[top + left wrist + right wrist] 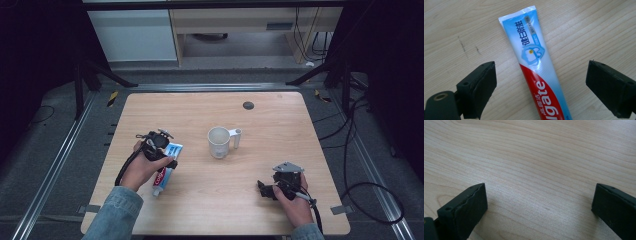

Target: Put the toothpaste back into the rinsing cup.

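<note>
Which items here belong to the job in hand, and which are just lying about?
In play:
toothpaste tube, flat on the table, between the open left gripper jaws, untouched.

Lying about:
white mug, mid-table;
right gripper, open over bare wood.

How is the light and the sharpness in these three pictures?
High view: the table is evenly lit, the room around it dark. Left gripper view: the toothpaste tube is sharp, with mild glare on its shiny skin; the near jaws are soft. Right gripper view: the wood grain is clear and the jaws cast soft shadows.
</note>
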`<state>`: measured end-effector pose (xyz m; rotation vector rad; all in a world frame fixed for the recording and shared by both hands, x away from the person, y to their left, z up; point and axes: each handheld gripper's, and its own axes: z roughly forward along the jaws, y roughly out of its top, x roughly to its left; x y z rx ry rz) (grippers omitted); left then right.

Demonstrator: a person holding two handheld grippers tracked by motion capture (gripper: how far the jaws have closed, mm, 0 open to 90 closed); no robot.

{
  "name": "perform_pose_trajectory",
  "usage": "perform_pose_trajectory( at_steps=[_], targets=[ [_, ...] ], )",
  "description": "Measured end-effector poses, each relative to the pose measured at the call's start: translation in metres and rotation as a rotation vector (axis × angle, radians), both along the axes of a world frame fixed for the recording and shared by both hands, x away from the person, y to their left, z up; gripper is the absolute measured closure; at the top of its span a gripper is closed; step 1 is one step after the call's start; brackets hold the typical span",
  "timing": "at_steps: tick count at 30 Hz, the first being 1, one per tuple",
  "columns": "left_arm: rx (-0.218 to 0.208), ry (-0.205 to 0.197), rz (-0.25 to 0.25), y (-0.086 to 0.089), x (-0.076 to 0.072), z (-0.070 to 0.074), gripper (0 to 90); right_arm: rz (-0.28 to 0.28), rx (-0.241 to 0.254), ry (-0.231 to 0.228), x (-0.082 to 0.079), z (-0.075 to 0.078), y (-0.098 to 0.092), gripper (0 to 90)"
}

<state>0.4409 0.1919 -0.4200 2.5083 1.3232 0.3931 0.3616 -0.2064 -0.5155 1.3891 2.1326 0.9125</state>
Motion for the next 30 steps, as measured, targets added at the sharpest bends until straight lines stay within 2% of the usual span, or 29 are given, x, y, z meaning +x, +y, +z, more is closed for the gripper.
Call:
perform_pose_trajectory(
  at_steps=[5, 8, 18, 23, 30],
  targets=[
    [-0.004, 0.015, 0.008, -0.005, 0.008, -0.003, 9.7, 0.000, 0.000, -0.001, 0.000, 0.000, 0.000, 0.4],
    [0.014, 0.028, 0.011, -0.007, 0.010, -0.005, 10.7, 0.000, 0.000, 0.000, 0.000, 0.000, 0.000, 0.4],
    [0.020, 0.086, 0.058, -0.003, 0.022, -0.016, 17.2, -0.001, -0.001, 0.000, 0.000, 0.000, 0.000, 0.4],
    [0.026, 0.122, 0.075, -0.003, 0.029, -0.026, 20.0, 0.000, -0.001, 0.000, 0.000, 0.000, 0.000, 0.4],
    [0.025, 0.141, 0.092, -0.003, 0.032, -0.032, 22.2, 0.001, 0.000, 0.000, 0.000, 0.000, 0.000, 0.4]
  ],
)
